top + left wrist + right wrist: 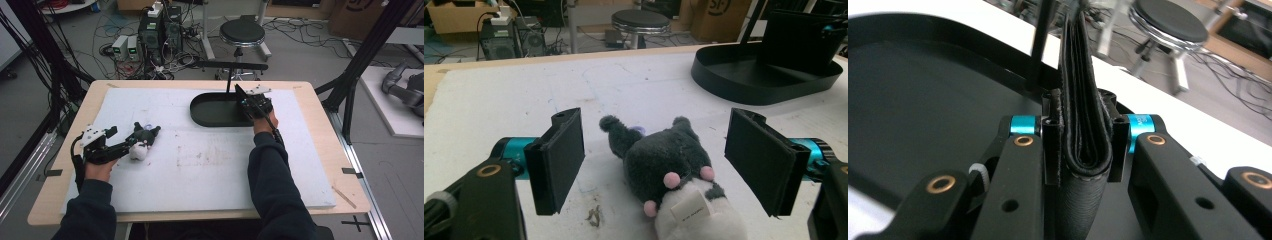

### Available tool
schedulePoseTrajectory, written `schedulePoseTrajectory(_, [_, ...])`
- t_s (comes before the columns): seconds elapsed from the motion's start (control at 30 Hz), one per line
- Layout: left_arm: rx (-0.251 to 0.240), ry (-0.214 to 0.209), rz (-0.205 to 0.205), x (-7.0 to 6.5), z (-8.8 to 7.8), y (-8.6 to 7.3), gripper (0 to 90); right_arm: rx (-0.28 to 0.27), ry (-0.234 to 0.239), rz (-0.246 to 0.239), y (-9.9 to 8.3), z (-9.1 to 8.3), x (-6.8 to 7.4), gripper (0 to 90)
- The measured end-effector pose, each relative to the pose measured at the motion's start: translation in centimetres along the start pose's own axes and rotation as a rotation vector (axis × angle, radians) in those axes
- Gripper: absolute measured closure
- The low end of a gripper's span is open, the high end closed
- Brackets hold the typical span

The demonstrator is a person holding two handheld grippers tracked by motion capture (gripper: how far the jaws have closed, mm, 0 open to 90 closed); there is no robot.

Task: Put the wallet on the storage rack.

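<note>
At left near edge of white foam mat (200, 170): left gripper (121, 143), held in left hand (97, 167), jaws spread wide to either side of plush toy (141, 142). Toy lying on mat, dark grey head and ears toward far side, white body toward gripper. From left gripper view, plush toy (674, 175) sitting between the two black pads (561, 157), clear gap on each side, neither pad touching it; small pink spots and a white sewn tag on the body. Left gripper (659, 160) therefore open, bracketing toy, gripping nothing.

Toward middle: bare mat, faintly scuffed, resting on wooden table (320, 115).

At right far part of mat: black oval tray (210, 112) with a thin upright post and a crossbar above it. Right gripper (250, 102), held in right hand (262, 122) at end of dark sleeve (272, 185), poised over right end of tray. From right gripper view, jaws closed tight on folded black leather wallet (1083, 120), fold toward camera, layered edges pointing away and upward; right gripper (1083, 145) clamped on it from both sides. Black tray (923, 90) below and behind wallet; whether wallet touches tray floor, cannot tell.

Beyond table on far side: round black stool (242, 33), computer towers and tangled cables on floor.
</note>
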State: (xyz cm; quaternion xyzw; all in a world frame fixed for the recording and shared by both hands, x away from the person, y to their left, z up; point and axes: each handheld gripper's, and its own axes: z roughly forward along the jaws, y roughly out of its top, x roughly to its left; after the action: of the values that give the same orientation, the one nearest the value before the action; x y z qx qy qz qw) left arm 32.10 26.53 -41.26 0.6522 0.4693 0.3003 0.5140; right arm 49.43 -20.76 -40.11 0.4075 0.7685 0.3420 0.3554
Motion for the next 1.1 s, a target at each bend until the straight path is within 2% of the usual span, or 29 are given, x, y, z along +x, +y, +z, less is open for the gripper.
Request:
schedulePoseTrajectory(0.03, [0.0,0.0,0.0,0.0,0.0,0.0,23.6,-0.006,-0.019,0.013,0.0,0.2,0.2,76.7])
schedulePoseTrajectory(0.17, [0.0,-0.002,-0.003,-0.1,0.0,0.0,23.6,-0.012,-0.024,-0.016,0.1,0.5,0.9,76.7])
schedulePoseTrajectory(0.27, [0.003,-0.003,0.002,-0.1,0.0,0.0,23.6,-0.011,0.0,-0.026,0.1,0.8,1.6,76.7])
schedulePoseTrajectory(0.3, [0.002,-0.005,0.0,-0.2,0.1,0.0,23.6,-0.01,0.024,-0.024,0.1,1.0,2.1,76.5])
schedulePoseTrajectory(0.5, [0.005,-0.007,0.003,-0.3,0.1,0.0,23.6,-0.019,0.054,-0.048,0.1,1.5,3.3,74.5])
schedulePoseTrajectory(0.53, [0.006,-0.008,0.004,-0.3,0.1,0.0,23.6,-0.027,0.088,-0.034,0.0,1.8,3.5,65.8])
schedulePoseTrajectory(0.57, [0.006,-0.008,0.004,-0.3,0.1,0.0,23.6,-0.027,0.088,-0.034,0.0,1.8,3.5,65.8])
schedulePoseTrajectory(0.6, [0.006,-0.008,0.003,-0.3,0.1,0.0,23.6,-0.015,0.149,0.009,0.0,2.3,3.7,52.9])
schedulePoseTrajectory(0.7, [0.004,-0.006,0.001,-0.2,0.1,0.0,23.6,-0.022,0.192,0.054,-0.1,2.5,4.0,44.4])
schedulePoseTrajectory(0.8, [0.003,-0.004,-0.001,-0.2,0.1,-0.1,23.6,-0.035,0.201,0.069,-0.1,2.4,3.9,40.9])
schedulePoseTrajectory(0.83, [0.006,-0.004,0.0,-0.1,0.1,-0.1,23.6,-0.054,0.221,0.102,0.1,2.0,3.5,37.6])
schedulePoseTrajectory(0.87, [0.006,-0.004,0.0,-0.1,0.1,-0.1,23.6,-0.054,0.221,0.102,0.1,2.0,3.5,37.6])
schedulePoseTrajectory(0.9, [0.008,-0.005,0.0,-0.1,0.1,-0.1,23.6,-0.078,0.25,0.117,0.3,1.3,2.9,35.6])
schedulePoseTrajectory(0.93, [0.007,-0.005,0.0,-0.1,0.1,-0.1,23.6,-0.078,0.25,0.117,0.3,1.3,2.9,35.6])
schedulePoseTrajectory(1.0, [0.008,-0.006,0.002,-0.2,0.0,-0.1,23.6,-0.092,0.267,0.135,0.6,0.0,1.8,35.0])
schedulePoseTrajectory(1.03, [0.005,-0.006,0.0,-0.2,0.0,-0.1,23.6,-0.092,0.267,0.135,0.6,0.0,1.8,35.0])
schedulePoseTrajectory(1.07, [0.004,-0.006,-0.001,-0.2,0.0,-0.1,23.6,-0.103,0.276,0.135,0.6,-1.1,0.9,35.0])
schedulePoseTrajectory(1.1, [0.003,-0.006,-0.002,-0.2,0.0,-0.1,23.6,-0.103,0.276,0.135,0.6,-1.1,0.9,35.0])
